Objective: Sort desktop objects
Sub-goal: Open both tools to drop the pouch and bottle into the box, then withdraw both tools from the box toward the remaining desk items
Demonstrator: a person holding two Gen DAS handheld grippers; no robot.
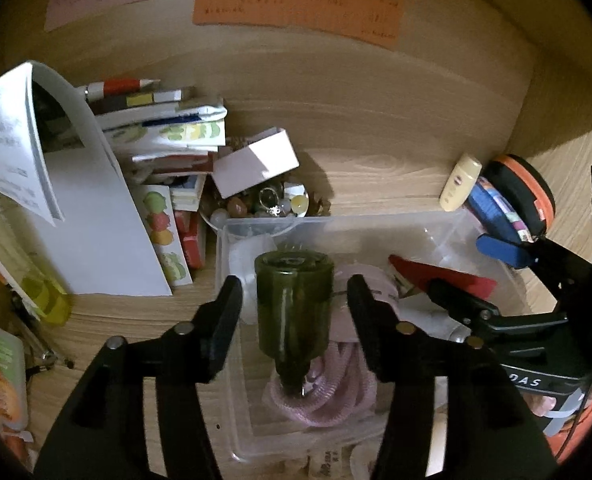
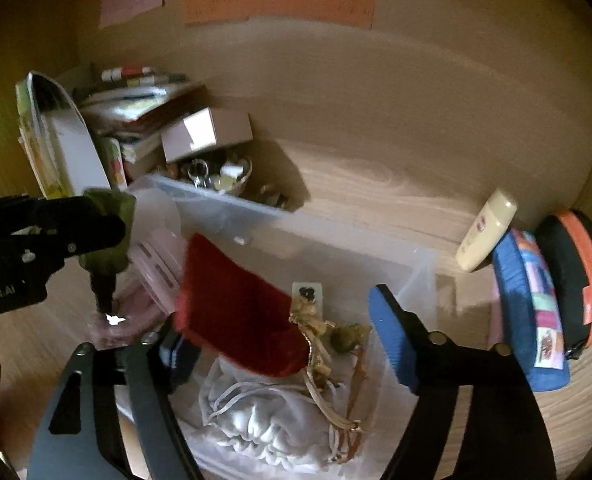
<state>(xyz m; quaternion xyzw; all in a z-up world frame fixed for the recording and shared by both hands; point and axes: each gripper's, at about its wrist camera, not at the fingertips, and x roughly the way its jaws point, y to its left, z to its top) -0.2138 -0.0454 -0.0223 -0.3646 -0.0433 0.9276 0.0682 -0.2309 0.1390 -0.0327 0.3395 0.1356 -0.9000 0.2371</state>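
Observation:
A clear plastic bin [image 1: 231,240] stands on the wooden desk and also shows in the right wrist view [image 2: 416,264]. My left gripper [image 1: 294,292] is open over the bin, its fingers either side of a dark green glass bottle [image 1: 293,312] that stands neck down on a pink cord [image 1: 324,404], with gaps on both sides. The bottle shows at the left of the right wrist view [image 2: 107,236]. My right gripper [image 2: 279,340] is open above the bin, with a red pouch [image 2: 235,320] lying between its fingers. A white drawstring bag [image 2: 275,428] lies below it.
A pile of books and boxes [image 1: 155,152] and a bowl of trinkets [image 1: 263,204] stand left of the bin. A cream tube [image 2: 488,236], a blue pouch [image 2: 532,312] and an orange-rimmed case [image 2: 584,276] lie to its right. Paper notes [image 1: 296,4] hang on the back wall.

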